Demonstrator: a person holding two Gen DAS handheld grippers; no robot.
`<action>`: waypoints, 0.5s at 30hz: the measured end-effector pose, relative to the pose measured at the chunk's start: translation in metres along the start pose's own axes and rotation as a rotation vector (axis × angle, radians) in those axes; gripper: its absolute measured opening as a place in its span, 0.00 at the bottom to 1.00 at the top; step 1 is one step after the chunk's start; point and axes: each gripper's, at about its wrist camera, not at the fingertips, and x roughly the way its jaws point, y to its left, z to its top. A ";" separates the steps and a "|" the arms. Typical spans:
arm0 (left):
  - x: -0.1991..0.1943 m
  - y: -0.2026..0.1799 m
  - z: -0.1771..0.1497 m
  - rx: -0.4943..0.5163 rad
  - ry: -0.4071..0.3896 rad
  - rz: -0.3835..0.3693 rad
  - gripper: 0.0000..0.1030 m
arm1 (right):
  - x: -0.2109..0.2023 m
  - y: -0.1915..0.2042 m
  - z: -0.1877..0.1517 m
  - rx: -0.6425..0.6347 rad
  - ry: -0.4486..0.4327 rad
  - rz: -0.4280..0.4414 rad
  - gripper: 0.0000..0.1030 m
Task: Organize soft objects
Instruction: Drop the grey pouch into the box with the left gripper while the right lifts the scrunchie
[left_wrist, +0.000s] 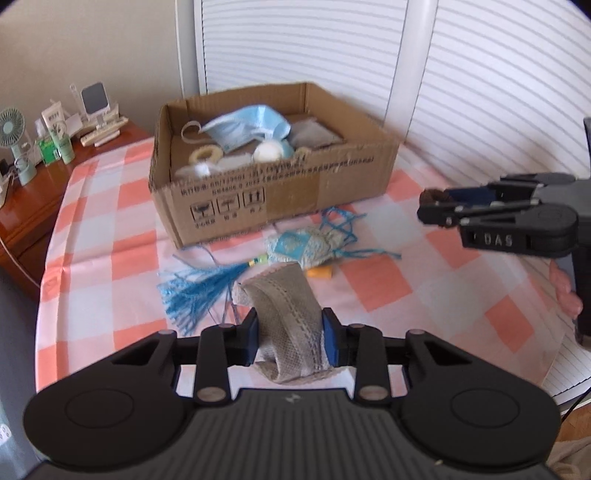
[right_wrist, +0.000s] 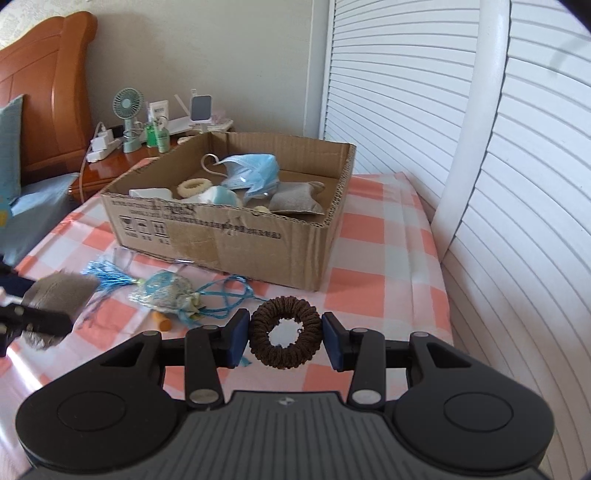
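My left gripper (left_wrist: 290, 338) is shut on a grey knitted cloth pouch (left_wrist: 284, 314) and holds it above the checked tablecloth (left_wrist: 110, 236), in front of the cardboard box (left_wrist: 295, 184). My right gripper (right_wrist: 285, 338) is shut on a brown hair scrunchie (right_wrist: 285, 328), also above the cloth, to the right of the left one (right_wrist: 33, 314). The box (right_wrist: 229, 236) holds a blue face mask (right_wrist: 255, 173), a cream scrunchie (right_wrist: 194, 186), a grey pouch (right_wrist: 295, 201) and other soft items. A blue tasselled sachet (left_wrist: 303, 245) lies in front of the box.
A small orange object (left_wrist: 320, 273) lies by the sachet. A wooden nightstand (left_wrist: 22, 206) at the left carries a small fan (right_wrist: 127, 107), bottles and a phone stand. White louvred doors (right_wrist: 517, 184) stand behind and to the right. A bed headboard (right_wrist: 48, 92) is far left.
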 end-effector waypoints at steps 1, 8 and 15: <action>-0.005 0.001 0.004 0.008 -0.016 0.000 0.31 | -0.003 0.001 0.001 -0.007 -0.002 0.008 0.46; -0.015 0.010 0.039 0.014 -0.090 -0.008 0.31 | -0.021 0.005 0.010 -0.018 -0.032 0.047 0.46; 0.007 0.023 0.102 0.028 -0.151 0.016 0.31 | -0.027 0.008 0.019 -0.039 -0.064 0.054 0.46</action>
